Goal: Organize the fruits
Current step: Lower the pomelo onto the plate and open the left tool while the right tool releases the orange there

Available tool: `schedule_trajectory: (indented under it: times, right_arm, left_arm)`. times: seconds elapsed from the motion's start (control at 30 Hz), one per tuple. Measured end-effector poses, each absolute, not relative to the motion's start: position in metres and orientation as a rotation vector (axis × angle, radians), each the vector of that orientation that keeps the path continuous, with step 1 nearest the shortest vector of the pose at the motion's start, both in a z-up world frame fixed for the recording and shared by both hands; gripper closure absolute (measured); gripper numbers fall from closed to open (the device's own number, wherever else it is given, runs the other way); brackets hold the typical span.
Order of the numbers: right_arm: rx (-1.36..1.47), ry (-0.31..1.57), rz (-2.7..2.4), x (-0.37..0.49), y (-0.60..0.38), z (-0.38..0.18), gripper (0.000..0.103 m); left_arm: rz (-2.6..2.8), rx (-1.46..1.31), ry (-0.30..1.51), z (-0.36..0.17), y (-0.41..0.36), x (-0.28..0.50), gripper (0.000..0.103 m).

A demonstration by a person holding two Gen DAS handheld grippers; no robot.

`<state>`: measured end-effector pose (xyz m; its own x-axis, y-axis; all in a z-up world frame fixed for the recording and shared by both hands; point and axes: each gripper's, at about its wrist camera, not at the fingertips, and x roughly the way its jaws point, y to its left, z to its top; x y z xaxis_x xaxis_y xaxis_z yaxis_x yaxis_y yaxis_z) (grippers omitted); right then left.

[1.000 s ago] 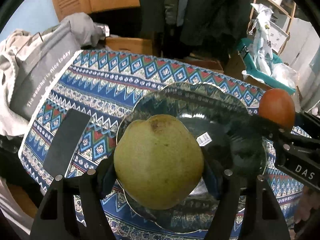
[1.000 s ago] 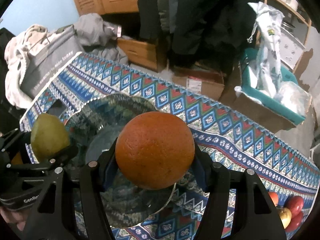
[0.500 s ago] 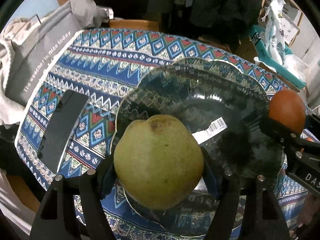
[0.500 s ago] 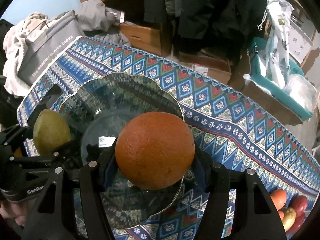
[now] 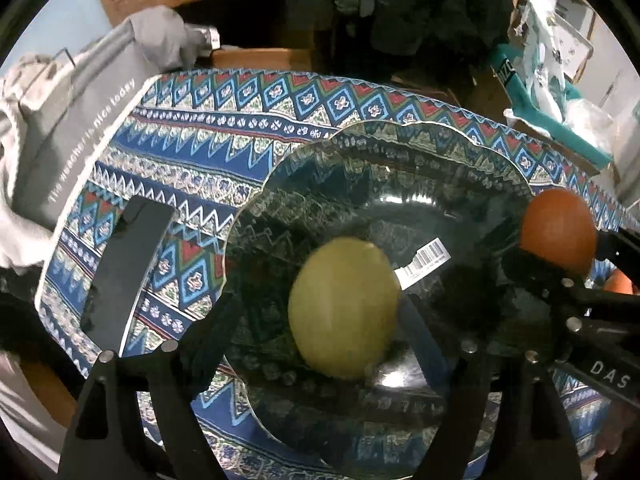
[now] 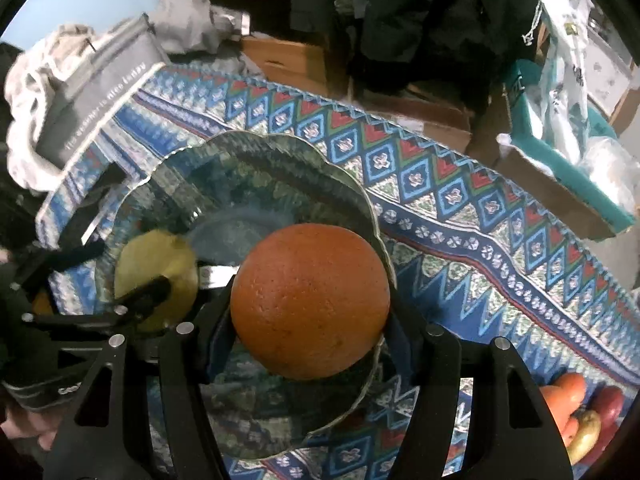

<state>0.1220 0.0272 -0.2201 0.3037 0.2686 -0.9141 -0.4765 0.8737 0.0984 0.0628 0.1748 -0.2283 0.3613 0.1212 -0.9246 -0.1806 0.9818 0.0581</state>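
The pear (image 5: 344, 306) lies inside the glass bowl (image 5: 400, 148), blurred, between the wide jaws of the left gripper (image 5: 320, 320), which do not touch it. The right gripper (image 6: 304, 320) has its jaws tight on the orange (image 6: 310, 304), above the bowl's near rim. The bowl stands on the patterned counter (image 6: 460, 200).

Dim indoor light, glare on glass bowl (image 5: 400, 380), motion blur, fisheye edge distortion
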Motion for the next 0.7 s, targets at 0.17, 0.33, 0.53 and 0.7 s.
schedule_trajectory:
  times: [0.17, 0.33, 0.53, 0.7]
  right_arm:
    - [-0.174, 1.141, 0.505, 0.12, 0.022, -0.216, 0.036]
    - [-0.138, 1.094, 0.505, 0.122, 0.018, -0.194, 0.036]
    - [-0.129, 1.063, 0.488, 0.12, 0.014, -0.177, 0.034]
    - [-0.142, 1.024, 0.446, 0.115, 0.002, -0.162, 0.034]
  left_arm:
    - [0.184, -0.074, 1.201, -0.227, 0.178, 0.063, 0.019]
    - [0.177, -0.085, 1.19, -0.22, 0.176, 0.061, 0.019]
    - [0.161, -0.077, 1.18, -0.211, 0.169, 0.057, 0.019]
    - [0.146, -0.059, 1.138, -0.194, 0.16, 0.055, 0.019]
